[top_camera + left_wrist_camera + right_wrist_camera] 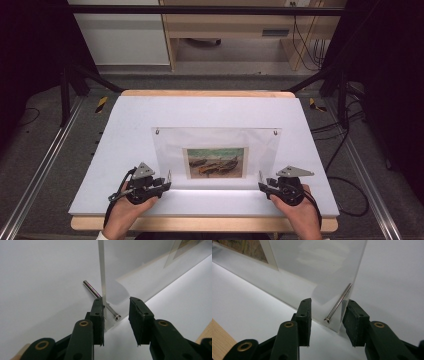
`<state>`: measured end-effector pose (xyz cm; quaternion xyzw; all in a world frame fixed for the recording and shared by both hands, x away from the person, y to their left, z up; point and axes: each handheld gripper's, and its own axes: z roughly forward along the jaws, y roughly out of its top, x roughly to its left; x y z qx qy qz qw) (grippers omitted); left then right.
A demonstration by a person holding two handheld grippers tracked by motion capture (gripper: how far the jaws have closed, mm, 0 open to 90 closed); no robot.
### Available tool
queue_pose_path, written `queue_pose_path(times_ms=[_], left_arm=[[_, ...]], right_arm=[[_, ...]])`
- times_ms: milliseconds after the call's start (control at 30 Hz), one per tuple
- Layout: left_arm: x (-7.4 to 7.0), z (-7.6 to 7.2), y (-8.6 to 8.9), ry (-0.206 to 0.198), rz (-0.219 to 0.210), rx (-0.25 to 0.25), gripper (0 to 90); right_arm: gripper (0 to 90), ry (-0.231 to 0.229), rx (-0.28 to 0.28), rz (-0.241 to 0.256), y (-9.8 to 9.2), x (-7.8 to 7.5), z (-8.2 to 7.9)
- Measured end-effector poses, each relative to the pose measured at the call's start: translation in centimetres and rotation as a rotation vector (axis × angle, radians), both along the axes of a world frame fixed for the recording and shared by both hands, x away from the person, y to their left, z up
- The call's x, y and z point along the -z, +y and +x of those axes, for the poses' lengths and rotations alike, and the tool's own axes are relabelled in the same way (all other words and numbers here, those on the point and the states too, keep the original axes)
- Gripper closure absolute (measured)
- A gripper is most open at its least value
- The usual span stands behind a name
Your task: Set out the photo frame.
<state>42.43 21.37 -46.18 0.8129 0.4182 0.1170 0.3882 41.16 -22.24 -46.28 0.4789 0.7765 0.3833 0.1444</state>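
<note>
A white rectangular board (125,150) fills the middle of the high view, lying on a pale wooden table (200,93). At its centre stands a clear acrylic picture frame (216,137) holding a small print of beached boats (216,162); no writing is legible. The left gripper (167,182), lower left, sits at the frame's bottom left corner, jaws apart around the acrylic edge and a steel standoff pin (96,292). The right gripper (261,183), lower right, straddles the opposite corner likewise, gaping, gripping nothing.
</note>
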Motion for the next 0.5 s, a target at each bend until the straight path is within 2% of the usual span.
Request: queue_pose_path(times_ms=[500], left_arm=[[-0.01,-0.11,-0.26,-0.015,0.025,0.002,63.8]], right_arm=[[59.3,-0.004,-0.001,-0.005,0.06,0.03,-0.01]])
